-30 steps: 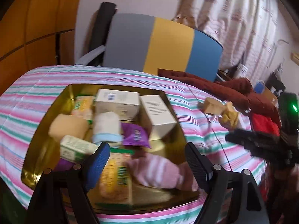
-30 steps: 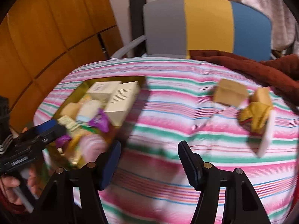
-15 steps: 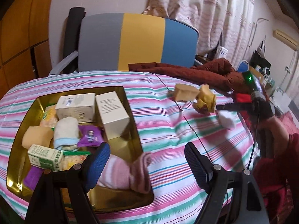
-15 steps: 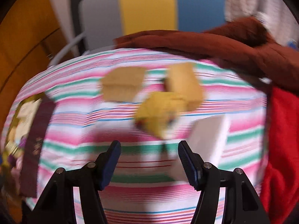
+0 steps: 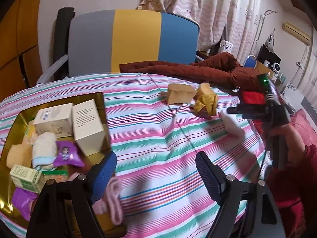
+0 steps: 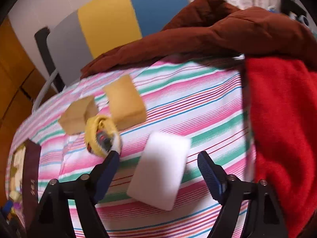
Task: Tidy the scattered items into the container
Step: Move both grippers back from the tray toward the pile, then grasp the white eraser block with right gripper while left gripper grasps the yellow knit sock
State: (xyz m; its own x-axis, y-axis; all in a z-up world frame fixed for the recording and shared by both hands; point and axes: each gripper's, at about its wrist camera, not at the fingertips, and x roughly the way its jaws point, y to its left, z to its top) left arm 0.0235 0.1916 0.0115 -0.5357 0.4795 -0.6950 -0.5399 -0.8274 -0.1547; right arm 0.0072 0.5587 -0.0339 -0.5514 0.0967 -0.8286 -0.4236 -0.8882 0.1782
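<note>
A gold tray (image 5: pixel 11 119) at the left holds white boxes, a rolled sock, purple packets and a sponge. A pink sock (image 5: pixel 112 204) hangs over its near rim. On the striped cloth lie two tan sponges (image 6: pixel 77 115) (image 6: pixel 124 107), a yellow sock (image 6: pixel 101 136) and a white sponge (image 6: pixel 162 170). My right gripper (image 6: pixel 158 162) hovers over the white sponge with its jaws opening. The sponge lies between the fingers, and the pads stand clear of it. My left gripper (image 5: pixel 156 168) is open and holds nothing, over bare cloth just right of the tray.
A brown garment (image 6: pixel 218 33) and a red cloth (image 6: pixel 281 119) are heaped along the table's far and right edges. A grey, yellow and blue chair (image 5: pixel 134 39) stands behind the table. A hand (image 5: pixel 287 138) holds the right gripper at the right edge.
The right gripper swept from beside the tray over to the white sponge, rolled, and its jaws widened. The left gripper drifted right, off the tray and over the cloth.
</note>
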